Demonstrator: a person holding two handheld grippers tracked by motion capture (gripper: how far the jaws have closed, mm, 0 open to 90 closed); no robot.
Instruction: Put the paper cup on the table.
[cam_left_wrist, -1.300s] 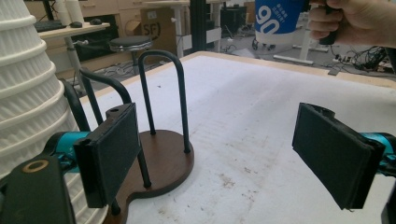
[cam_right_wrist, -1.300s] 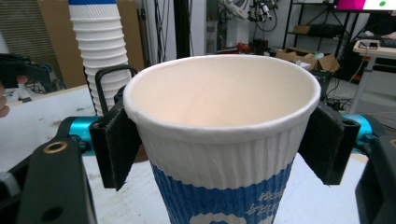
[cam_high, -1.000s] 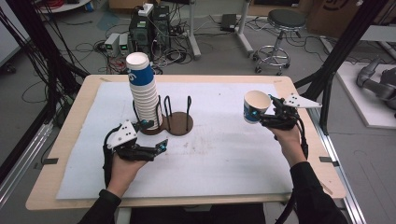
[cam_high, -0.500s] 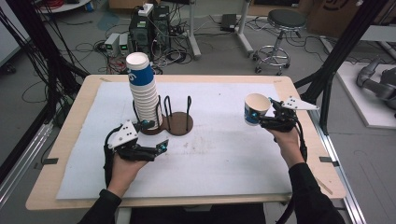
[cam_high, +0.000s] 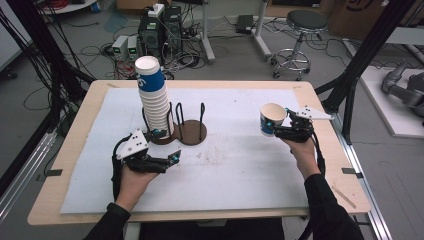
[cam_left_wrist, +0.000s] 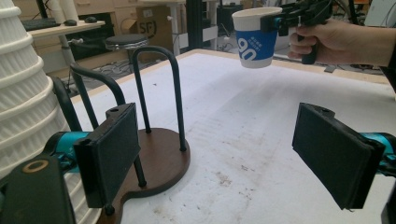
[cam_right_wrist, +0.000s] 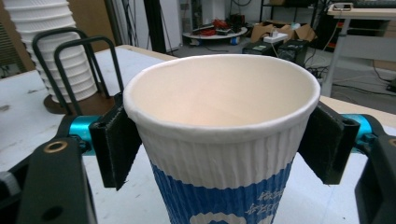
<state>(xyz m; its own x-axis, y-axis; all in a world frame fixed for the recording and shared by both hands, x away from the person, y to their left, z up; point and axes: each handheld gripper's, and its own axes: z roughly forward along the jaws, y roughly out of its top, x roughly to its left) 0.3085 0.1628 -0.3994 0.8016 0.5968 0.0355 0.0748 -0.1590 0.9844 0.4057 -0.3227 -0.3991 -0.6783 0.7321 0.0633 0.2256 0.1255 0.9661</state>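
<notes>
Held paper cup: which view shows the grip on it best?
Right gripper view: the paper cup fills the frame upright, with both pads pressed just under its rim. The high view shows it small in the right gripper; the left gripper view shows it far off, above the table.

1. The paper cup (cam_right_wrist: 219, 154) has a ribbed, matt outer wall and a smooth, plain inside.
2. The stack of cups (cam_high: 154, 100) is the same ribbed paper, white and blue.
3. The cup holder (cam_left_wrist: 159, 163) has a brown, smooth, slightly shiny wooden base and thin black metal hoops.
4. The mat (cam_high: 240, 160) on the table looks like rough, matt white cloth with stains.
5. The table (cam_high: 85, 130) edge is pale, smooth wood.
6. The pads (cam_left_wrist: 334, 158) are matt, black and foam-like.
</notes>
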